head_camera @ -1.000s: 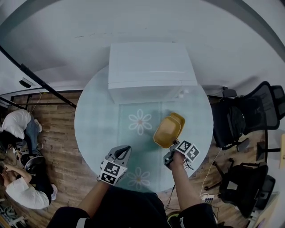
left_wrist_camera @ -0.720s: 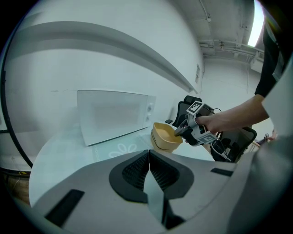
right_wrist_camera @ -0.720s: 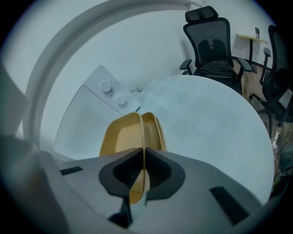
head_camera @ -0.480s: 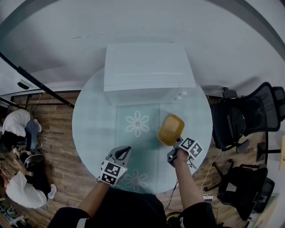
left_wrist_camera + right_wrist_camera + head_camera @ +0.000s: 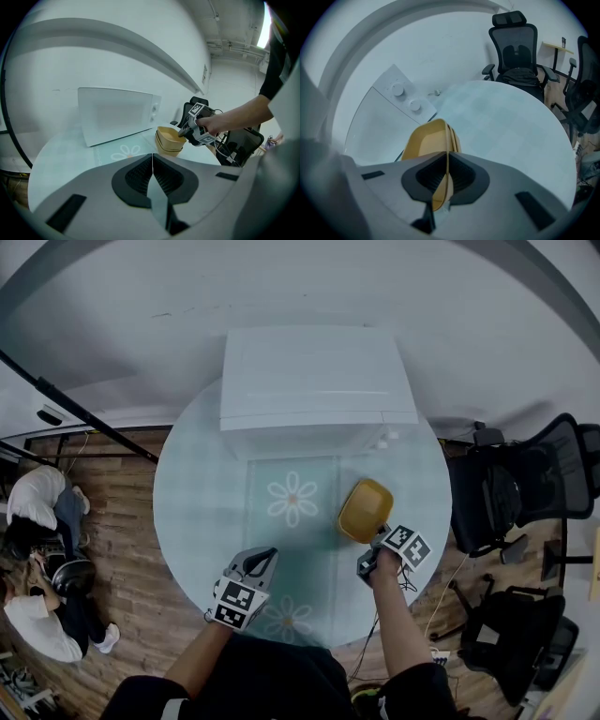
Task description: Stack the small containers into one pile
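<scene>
Yellow small containers (image 5: 365, 510) sit nested in one pile on the right part of the round table (image 5: 197, 512); the left gripper view shows the pile (image 5: 169, 140) as stacked rims. My right gripper (image 5: 369, 557) is shut on the near rim of the top container (image 5: 427, 141), whose edge runs between its jaws. My left gripper (image 5: 259, 562) hovers over the table's near side, jaws shut with nothing between them, well left of the pile.
A white microwave (image 5: 314, 390) stands at the table's far side, close behind the pile. Black office chairs (image 5: 520, 488) stand to the right of the table. People sit on the wooden floor (image 5: 42, 549) at the left.
My right gripper has carried the tilted yellow container down and right, so it now sits level in the pile on the table. The left gripper stayed put.
</scene>
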Action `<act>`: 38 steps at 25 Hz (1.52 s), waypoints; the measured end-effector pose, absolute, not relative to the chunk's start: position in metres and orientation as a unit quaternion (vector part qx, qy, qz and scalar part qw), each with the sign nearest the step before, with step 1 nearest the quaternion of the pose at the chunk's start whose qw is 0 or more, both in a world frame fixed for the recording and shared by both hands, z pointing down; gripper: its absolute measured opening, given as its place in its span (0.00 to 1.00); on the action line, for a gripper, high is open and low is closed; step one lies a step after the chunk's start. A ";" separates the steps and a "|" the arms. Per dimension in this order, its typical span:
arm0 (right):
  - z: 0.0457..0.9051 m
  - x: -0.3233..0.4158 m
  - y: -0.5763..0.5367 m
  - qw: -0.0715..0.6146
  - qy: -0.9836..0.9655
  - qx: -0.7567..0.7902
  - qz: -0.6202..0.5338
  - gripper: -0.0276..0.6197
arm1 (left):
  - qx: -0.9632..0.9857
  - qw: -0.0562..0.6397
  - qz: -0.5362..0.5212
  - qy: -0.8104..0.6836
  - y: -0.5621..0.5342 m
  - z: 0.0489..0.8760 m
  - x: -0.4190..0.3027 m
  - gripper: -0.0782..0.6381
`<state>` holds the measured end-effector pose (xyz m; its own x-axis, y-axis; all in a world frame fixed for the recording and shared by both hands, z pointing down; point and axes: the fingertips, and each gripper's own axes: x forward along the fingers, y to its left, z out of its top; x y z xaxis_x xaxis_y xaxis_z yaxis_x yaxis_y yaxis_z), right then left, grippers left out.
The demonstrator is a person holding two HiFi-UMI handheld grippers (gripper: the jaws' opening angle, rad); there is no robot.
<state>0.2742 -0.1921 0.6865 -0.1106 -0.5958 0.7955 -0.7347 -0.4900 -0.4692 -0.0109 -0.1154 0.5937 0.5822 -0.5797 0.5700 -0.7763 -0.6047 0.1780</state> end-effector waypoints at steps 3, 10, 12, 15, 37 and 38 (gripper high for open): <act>0.687 0.276 -0.193 0.067 -0.500 0.669 0.546 0.10 | 0.865 0.210 0.234 -0.391 -0.115 0.594 -0.010 0.13; 0.686 0.276 -0.195 0.066 -0.501 0.684 0.526 0.09 | 0.864 0.212 0.236 -0.391 -0.115 0.596 -0.012 0.13; 0.686 0.277 -0.195 0.067 -0.503 0.690 0.516 0.09 | 0.863 0.212 0.237 -0.391 -0.115 0.597 -0.013 0.13; 0.689 0.275 -0.194 0.069 -0.501 0.692 0.515 0.09 | 0.862 0.214 0.239 -0.392 -0.114 0.597 -0.014 0.13; 0.702 0.272 -0.183 0.086 -0.517 0.677 0.517 0.10 | 0.863 0.209 0.244 -0.390 -0.104 0.596 -0.017 0.13; 0.703 0.272 -0.183 0.089 -0.517 0.677 0.517 0.10 | 0.863 0.208 0.244 -0.391 -0.103 0.595 -0.018 0.13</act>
<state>0.2718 -0.1832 0.7029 -0.0686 -0.6084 0.7907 -0.7915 -0.4492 -0.4144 -0.0184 -0.1033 0.5950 0.5751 -0.5732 0.5836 -0.7762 -0.6077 0.1680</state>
